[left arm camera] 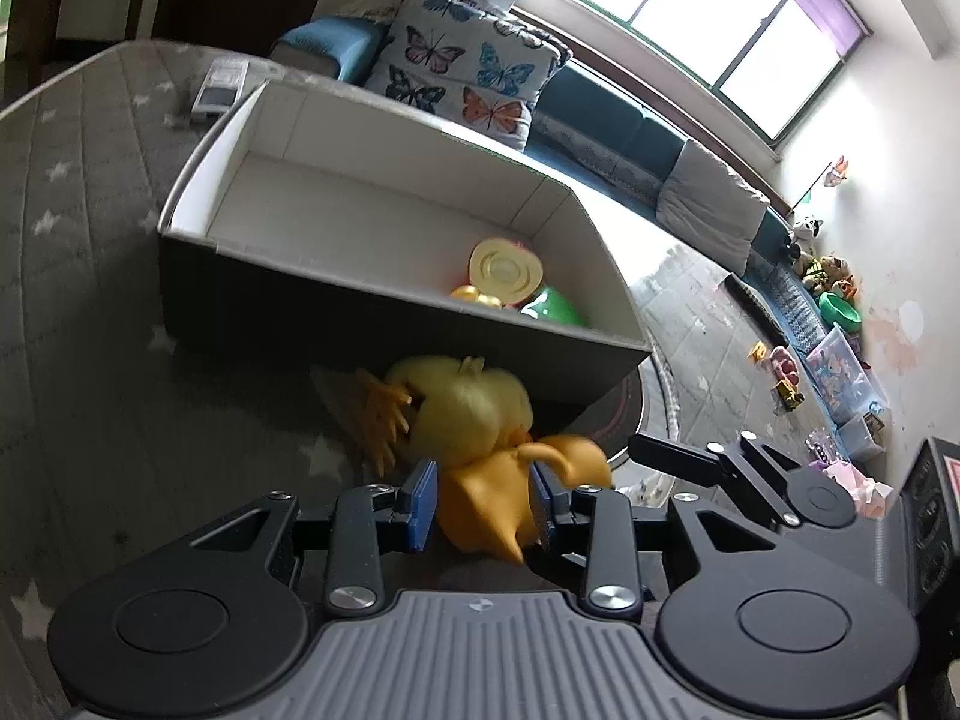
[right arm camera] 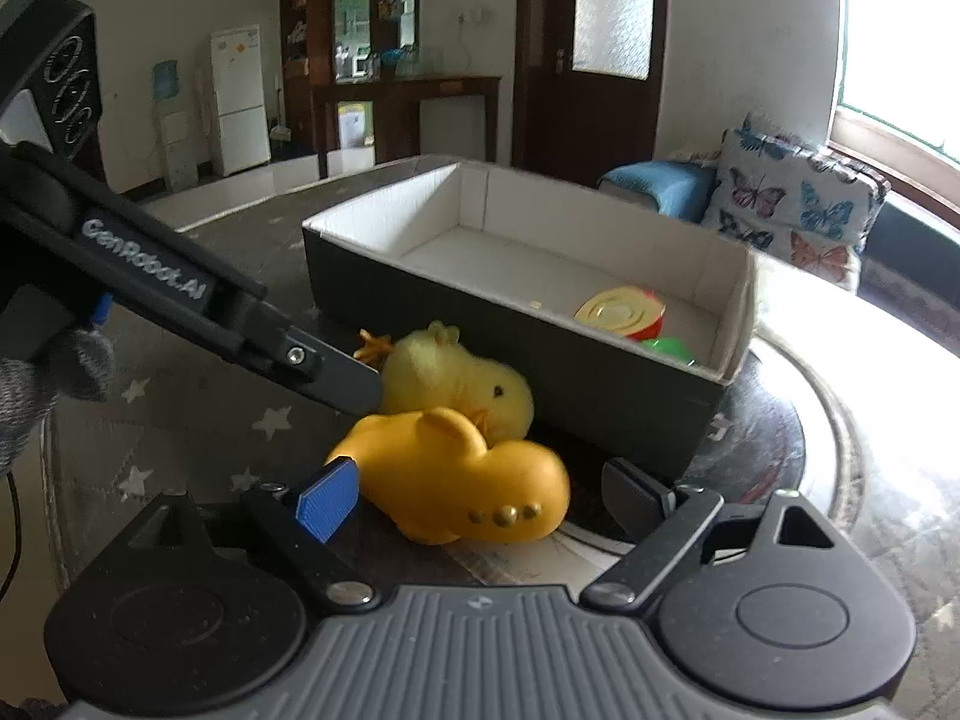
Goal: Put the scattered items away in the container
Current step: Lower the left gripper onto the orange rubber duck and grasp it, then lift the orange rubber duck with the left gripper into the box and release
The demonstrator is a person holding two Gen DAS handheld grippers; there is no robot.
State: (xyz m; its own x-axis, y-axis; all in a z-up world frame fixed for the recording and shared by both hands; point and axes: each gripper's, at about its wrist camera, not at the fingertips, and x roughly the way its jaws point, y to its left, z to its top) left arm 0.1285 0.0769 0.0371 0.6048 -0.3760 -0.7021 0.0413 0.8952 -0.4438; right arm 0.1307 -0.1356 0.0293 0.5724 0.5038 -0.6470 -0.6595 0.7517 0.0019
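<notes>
Living room, round table [right arm camera: 798, 456] with grey star-print cloth, butterfly cushion [right arm camera: 792, 204] at 2 o'clock. Open cardboard box [right arm camera: 498, 312] mid-table, already holding round yellow-topped toy [right arm camera: 618, 309] and green piece [right arm camera: 669, 348] in near corner. Just outside box's near wall: orange rubber duck toy [right arm camera: 456, 480], touching plush yellow chick [right arm camera: 462, 378] behind it. Duck's long axis from 10 to 4 o'clock in right wrist view, blunt end toward 4. Likely light, hollow, squashy, a bit slick; best pinched across narrow waist. Left gripper [left arm camera: 483, 498] clamped on duck's narrow end. Right gripper [right arm camera: 480, 492] jaws wide apart, straddling duck, pads not pressing.
</notes>
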